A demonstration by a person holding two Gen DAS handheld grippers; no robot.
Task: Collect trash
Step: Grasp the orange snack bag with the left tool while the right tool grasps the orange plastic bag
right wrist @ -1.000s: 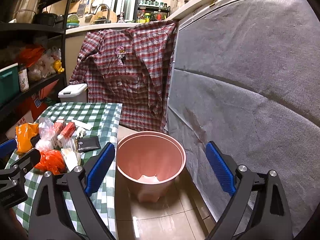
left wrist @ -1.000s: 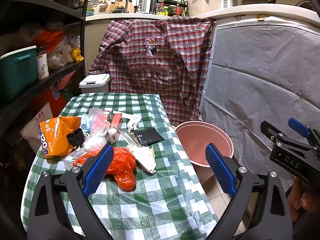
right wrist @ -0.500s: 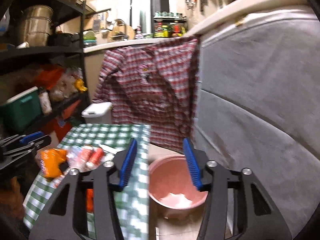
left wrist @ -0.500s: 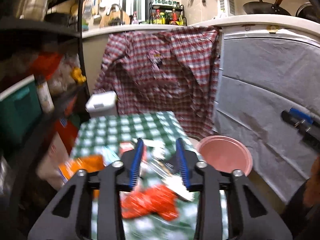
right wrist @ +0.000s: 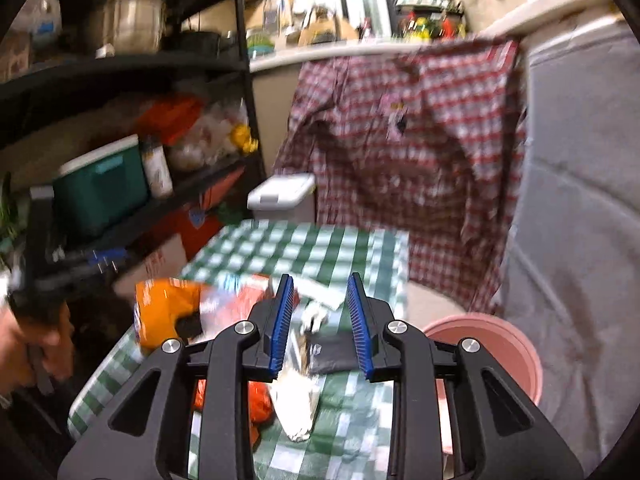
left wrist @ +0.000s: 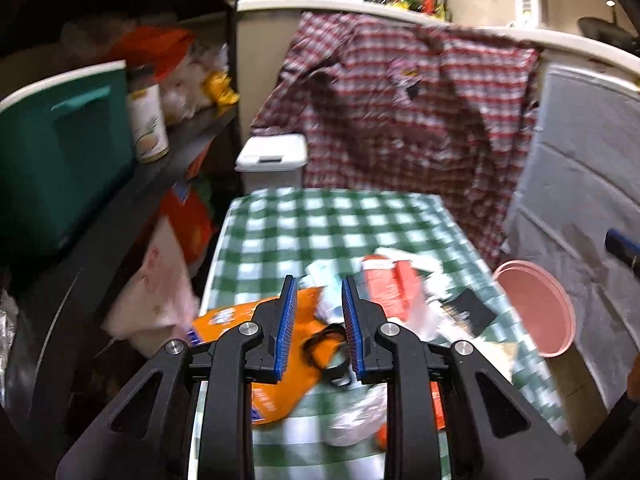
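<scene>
Both grippers are hanging over the near end of the table (left wrist: 344,216) in its green checked cloth, and the picture is smearing with blur. The left gripper (left wrist: 318,322) is pointing down over the orange snack bag (left wrist: 240,320) at the near left of the litter; its blue fingers (left wrist: 285,320) are narrowing to a slim gap, closing, with nothing pinched between them. A black ring-shaped thing (left wrist: 324,340) is lying on the bag just beyond the tips.

The right gripper (right wrist: 320,320) is hovering over the middle of the pile, its fingers (right wrist: 360,320) likewise drawing together with only air between them. Beyond them a flat black packet (right wrist: 332,350) is lying on the cloth, a crumpled white wrapper (right wrist: 296,404) nearer, and a red plastic bag (right wrist: 260,400) is peeking out on the left. A red-and-white pack (left wrist: 394,284) is resting farther back among clear plastic scraps.

The trash is all sitting on the table. The pink bucket (right wrist: 508,344) is standing on the floor just off the table's right edge. A hand (right wrist: 28,344) is gripping the left tool at the far left. Behind, a plaid shirt (left wrist: 408,120) is draping over the counter, with a white lidded bin (left wrist: 274,156) beside it.
</scene>
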